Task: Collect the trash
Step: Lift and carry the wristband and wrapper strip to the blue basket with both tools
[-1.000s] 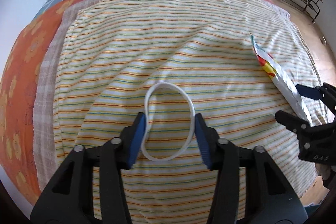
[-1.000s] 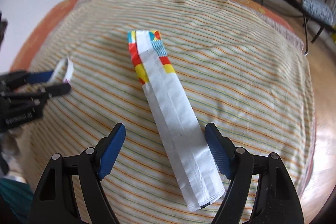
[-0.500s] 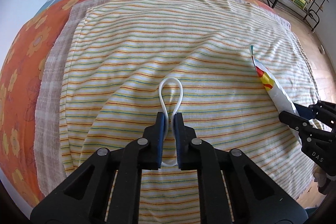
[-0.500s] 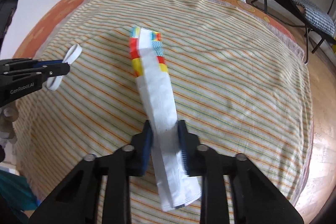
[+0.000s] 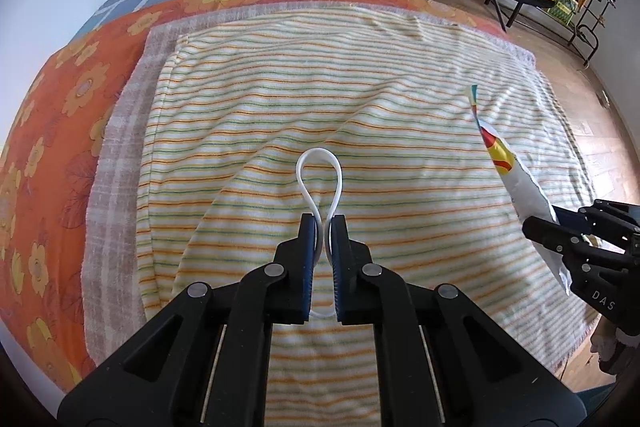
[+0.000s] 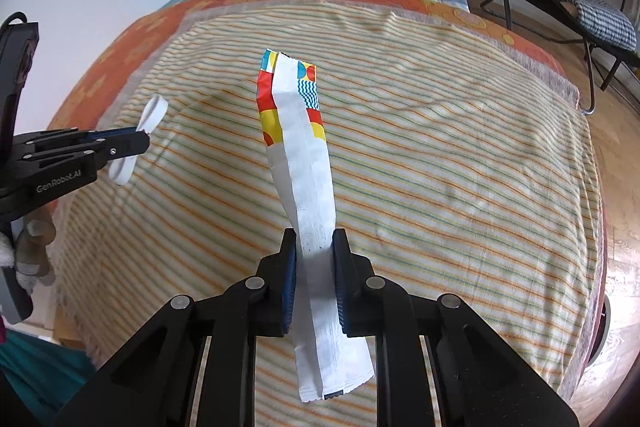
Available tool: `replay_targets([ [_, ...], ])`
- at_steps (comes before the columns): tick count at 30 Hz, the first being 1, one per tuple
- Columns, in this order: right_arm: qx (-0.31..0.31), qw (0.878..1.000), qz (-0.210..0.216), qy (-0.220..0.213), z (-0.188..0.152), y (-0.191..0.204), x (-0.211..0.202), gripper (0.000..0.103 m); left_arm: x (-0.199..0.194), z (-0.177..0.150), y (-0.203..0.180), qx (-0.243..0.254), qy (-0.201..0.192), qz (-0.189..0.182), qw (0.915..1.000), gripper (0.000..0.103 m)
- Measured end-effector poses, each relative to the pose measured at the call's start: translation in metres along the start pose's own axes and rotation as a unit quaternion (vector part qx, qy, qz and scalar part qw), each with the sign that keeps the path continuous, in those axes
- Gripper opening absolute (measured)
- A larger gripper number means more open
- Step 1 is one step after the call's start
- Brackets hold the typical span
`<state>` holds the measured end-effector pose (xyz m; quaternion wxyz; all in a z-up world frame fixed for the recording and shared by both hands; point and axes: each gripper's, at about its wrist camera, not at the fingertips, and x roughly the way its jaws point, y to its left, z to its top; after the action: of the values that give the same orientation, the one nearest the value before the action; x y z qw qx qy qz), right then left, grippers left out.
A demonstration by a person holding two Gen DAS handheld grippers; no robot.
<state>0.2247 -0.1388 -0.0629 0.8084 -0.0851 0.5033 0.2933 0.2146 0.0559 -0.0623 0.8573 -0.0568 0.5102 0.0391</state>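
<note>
**Inspector:** Start with the largest item.

**Assistant:** The bed (image 5: 120, 131), under a striped towel (image 5: 360, 115). It carries nothing loose that I can see; both pieces of trash are held above it.

**Inspector:** Next.

**Assistant:** The wrapper (image 6: 304, 163), white with a coloured printed end. The right gripper (image 6: 314, 239) has its fingers pressed in on the lower white part, so the printed end stands up and away and the short tail hangs below. Gripped there, I judge it should carry without dragging.

**Inspector:** And the smallest?

**Assistant:** The ring (image 5: 320, 179), a thin white plastic loop. The left gripper (image 5: 323, 227) has its fingers nearly together across it, pinching it into a narrow teardrop. It appears lifted just clear of the towel.

**Inspector:** Containers?

**Assistant:** No bin or bag shows in either view, so the destination cannot be stated. The wrapper's own contents cannot be told; it looks flat.
</note>
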Motion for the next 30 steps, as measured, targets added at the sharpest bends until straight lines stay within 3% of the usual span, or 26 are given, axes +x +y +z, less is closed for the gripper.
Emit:
replay_targets([
  [13, 0.007, 0.999, 0.013, -0.031, -0.03, 0.014, -0.049, 0.015, -0.05, -0.028, 0.002, 0.008, -0.027, -0.013, 0.9995, 0.006],
  [30, 0.023, 0.998, 0.043, -0.047, -0.102, 0.047, -0.099, 0.015, -0.113, -0.105, -0.039, 0.07, -0.055, -0.044, 0.995, 0.006],
])
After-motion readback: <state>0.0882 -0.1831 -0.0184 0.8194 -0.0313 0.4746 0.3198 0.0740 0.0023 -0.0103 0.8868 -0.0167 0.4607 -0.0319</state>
